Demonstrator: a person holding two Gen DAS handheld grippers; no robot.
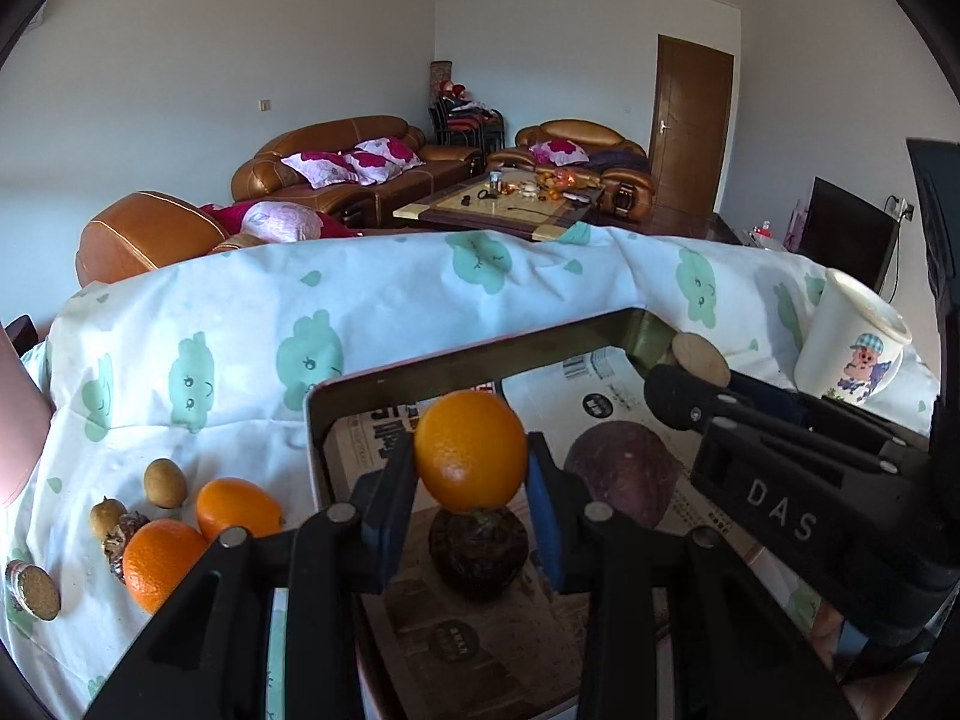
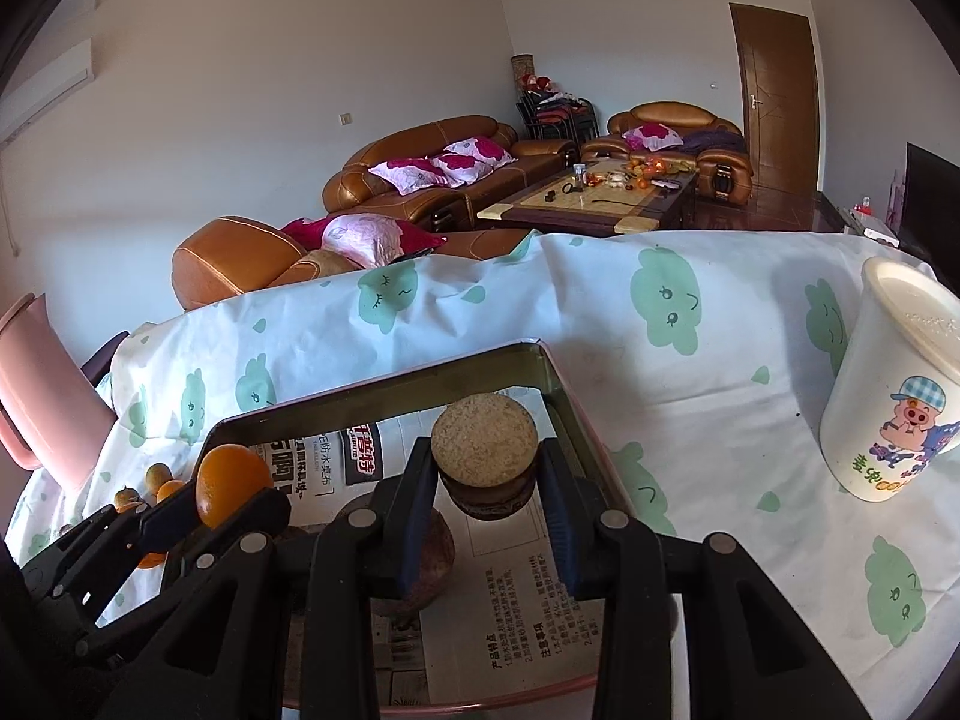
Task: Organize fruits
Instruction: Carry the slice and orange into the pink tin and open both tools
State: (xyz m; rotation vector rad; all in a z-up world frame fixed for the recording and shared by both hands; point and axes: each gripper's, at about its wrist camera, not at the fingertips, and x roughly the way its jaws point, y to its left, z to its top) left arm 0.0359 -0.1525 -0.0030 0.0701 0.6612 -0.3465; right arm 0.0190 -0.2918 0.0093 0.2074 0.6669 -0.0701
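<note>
My left gripper (image 1: 471,474) is shut on an orange (image 1: 471,450) and holds it above a metal tray (image 1: 420,369) lined with printed paper. A dark round fruit (image 1: 477,558) lies in the tray under it. My right gripper (image 2: 486,468) is shut on a round brown item with a tan flat top (image 2: 485,441), also above the tray (image 2: 384,390). The right gripper shows in the left wrist view (image 1: 690,378) and the left gripper with its orange (image 2: 231,483) shows in the right wrist view. Two oranges (image 1: 159,561) and small brown fruits (image 1: 163,483) lie on the cloth left of the tray.
A white cartoon cup (image 2: 894,396) stands right of the tray on the cloud-print cloth (image 2: 690,360). A pink jug (image 2: 42,396) stands at the left. A tan-topped round item (image 1: 33,591) lies at the cloth's left edge. Sofas and a coffee table are behind.
</note>
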